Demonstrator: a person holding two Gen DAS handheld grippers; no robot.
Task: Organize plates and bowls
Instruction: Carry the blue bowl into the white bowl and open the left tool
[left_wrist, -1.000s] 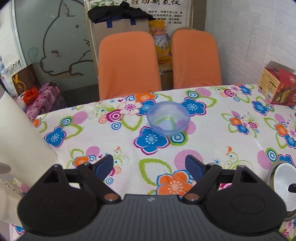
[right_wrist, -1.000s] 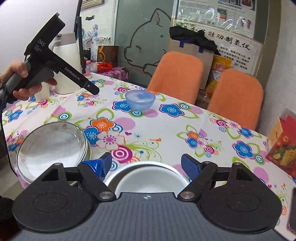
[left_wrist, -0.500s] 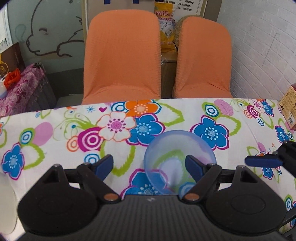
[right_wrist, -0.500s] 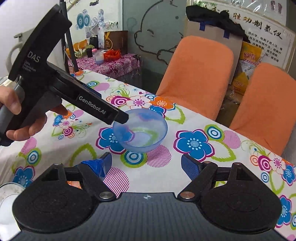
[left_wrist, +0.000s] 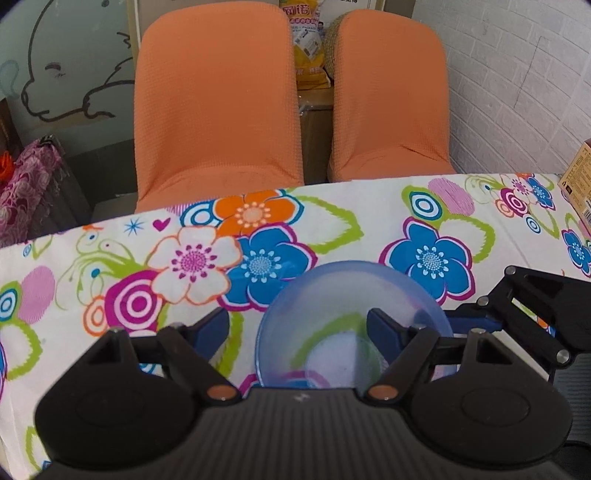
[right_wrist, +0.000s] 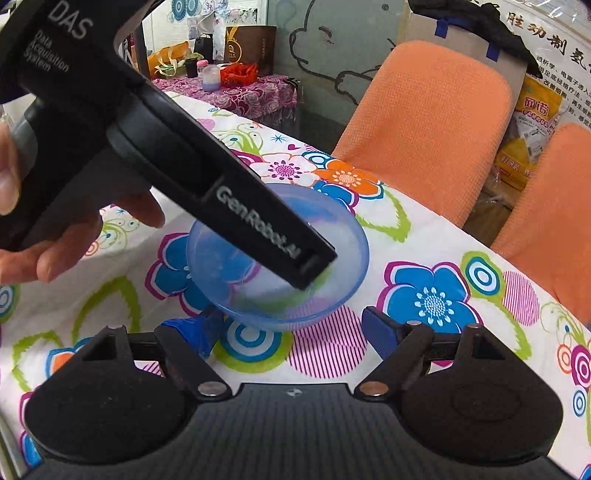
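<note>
Blue bowl (left_wrist: 332, 325) straddled by released left gripper (left_wrist: 299, 328); right gripper (right_wrist: 291, 332) released

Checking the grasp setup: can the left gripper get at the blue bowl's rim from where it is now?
Probably yes. The left gripper is open with one of its fingers over the blue bowl and the other outside its rim. The right gripper sits open nearby but looks clear of that rim.
</note>
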